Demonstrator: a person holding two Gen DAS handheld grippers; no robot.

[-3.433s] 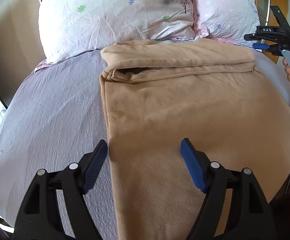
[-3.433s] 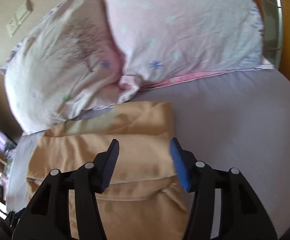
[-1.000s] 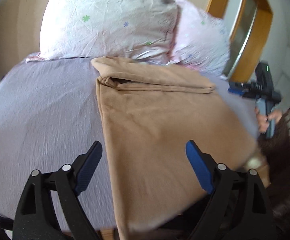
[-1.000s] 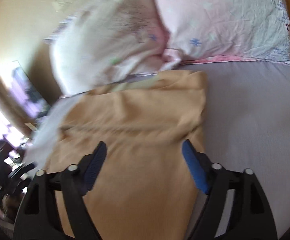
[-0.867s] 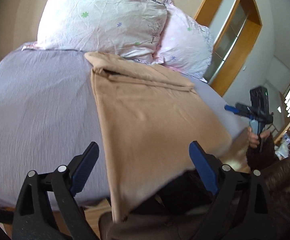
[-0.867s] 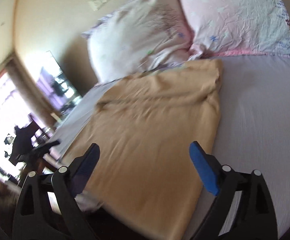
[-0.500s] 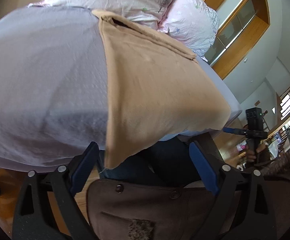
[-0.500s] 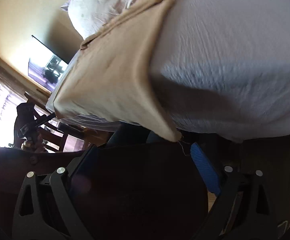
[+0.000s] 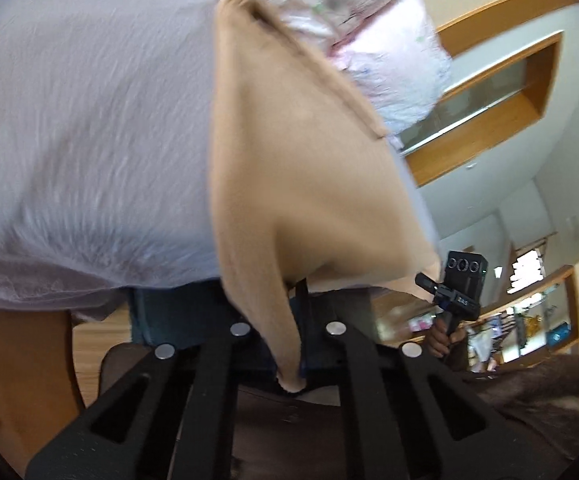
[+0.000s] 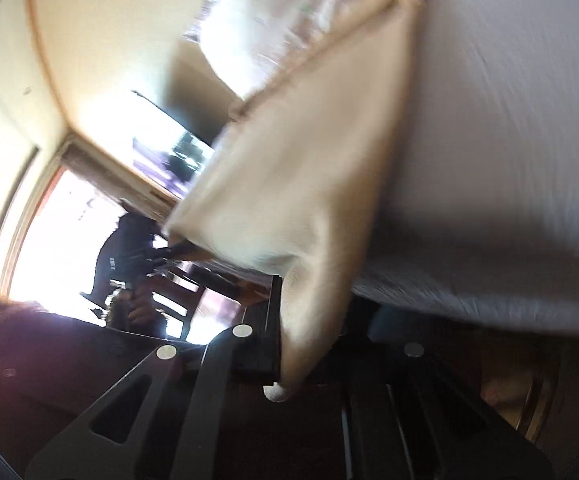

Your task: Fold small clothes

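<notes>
Landmark: the bed (image 9: 69, 128), covered in a pale lilac sheet.

The tan garment (image 9: 301, 184) lies flat on the bed with its long axis running from the near edge up to the pillows (image 9: 385, 40) at the head. Its far end is already turned over in a fold just below the pillows. Its near end overhangs the bed edge.

The left hand-held gripper (image 9: 289, 364) has its jaws drawn together on the near left corner of the garment; cloth passes between the fingers and a tip pokes out below. The right hand-held gripper (image 10: 285, 356) likewise appears clamped on the near right corner, though that view is blurred. In the left wrist view the right unit (image 9: 455, 292) sits at the garment's other near corner, off the bed edge.

Relation governing the coming move: the garment extends straight ahead of both grippers, away from the bed edge. Each hand is equally near its own corner. In my judgement, the next fold calls for both corners carried together along the long axis toward the pillows.

Risk: uneven travel would skew the fold.
</notes>
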